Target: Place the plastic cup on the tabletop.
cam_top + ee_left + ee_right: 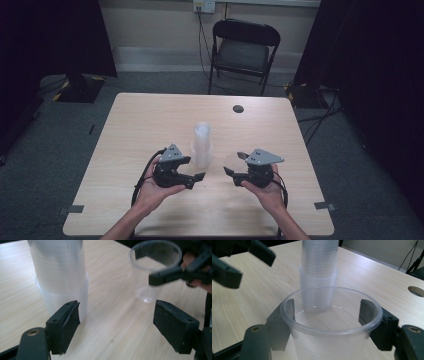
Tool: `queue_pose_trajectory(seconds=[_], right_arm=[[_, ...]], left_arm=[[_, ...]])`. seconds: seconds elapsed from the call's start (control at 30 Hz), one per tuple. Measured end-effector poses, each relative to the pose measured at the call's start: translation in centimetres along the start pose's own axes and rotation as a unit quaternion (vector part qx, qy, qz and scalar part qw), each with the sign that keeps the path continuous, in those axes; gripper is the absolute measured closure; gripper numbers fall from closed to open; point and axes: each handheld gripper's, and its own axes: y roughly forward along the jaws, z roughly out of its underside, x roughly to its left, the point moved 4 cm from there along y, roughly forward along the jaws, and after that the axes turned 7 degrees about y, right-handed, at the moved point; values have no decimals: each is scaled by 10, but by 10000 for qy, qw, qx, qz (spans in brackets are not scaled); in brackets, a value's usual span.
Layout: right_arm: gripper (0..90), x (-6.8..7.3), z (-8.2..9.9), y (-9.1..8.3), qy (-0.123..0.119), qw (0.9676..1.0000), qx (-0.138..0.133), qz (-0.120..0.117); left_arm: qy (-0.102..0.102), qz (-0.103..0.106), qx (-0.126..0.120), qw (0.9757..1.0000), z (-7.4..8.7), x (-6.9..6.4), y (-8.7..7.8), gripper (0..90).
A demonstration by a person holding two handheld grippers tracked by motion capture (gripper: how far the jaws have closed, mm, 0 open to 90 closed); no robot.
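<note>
On the left of the high view, the left gripper (199, 177) rests just beside the foot of the stack of clear cups (202, 145), its jaws standing wide apart with nothing between them; in the left gripper view one pad sits close against the stack's (61, 277) lowest cup without pressing on it. That nearness is the first risk, to my mind: a small sideways nudge from this hand could tip the tall, light stack, which stands upright in the middle of the worktop (150, 120) with nothing bracing it. To the right, the right gripper (229, 170) is clamped on a single clear cup (331, 322), one pad at each side just under the rim, and the cup (152, 272) hangs slightly above the wood. Thin plastic like this likely flexes, so too firm a squeeze may buckle the wall and let the cup pop free, while too light a hold may let it slide down. Carried carelessly leftward, it could also knock the stack over.
</note>
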Motion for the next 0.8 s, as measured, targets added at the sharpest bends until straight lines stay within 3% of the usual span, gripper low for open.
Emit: queue_pose_trajectory(seconds=[0.17,0.33,0.43,0.63,0.8], right_arm=[[289,-11,-2,4,251,9996,-75,58],[289,-20,-7,9,320,9992,-98,208],[289,-26,-11,13,360,9988,-137,301],[289,-46,-13,22,582,9968,-234,501],[287,-56,-16,26,715,9951,-292,615]], left_arm=[[-45,-135,19,9999,10,7,-9,201],[-137,-164,-26,9998,19,13,-19,173],[107,-190,-9,9998,23,15,-25,158],[-27,-241,30,9997,35,17,-33,157],[69,-381,47,9992,45,21,-40,156]])
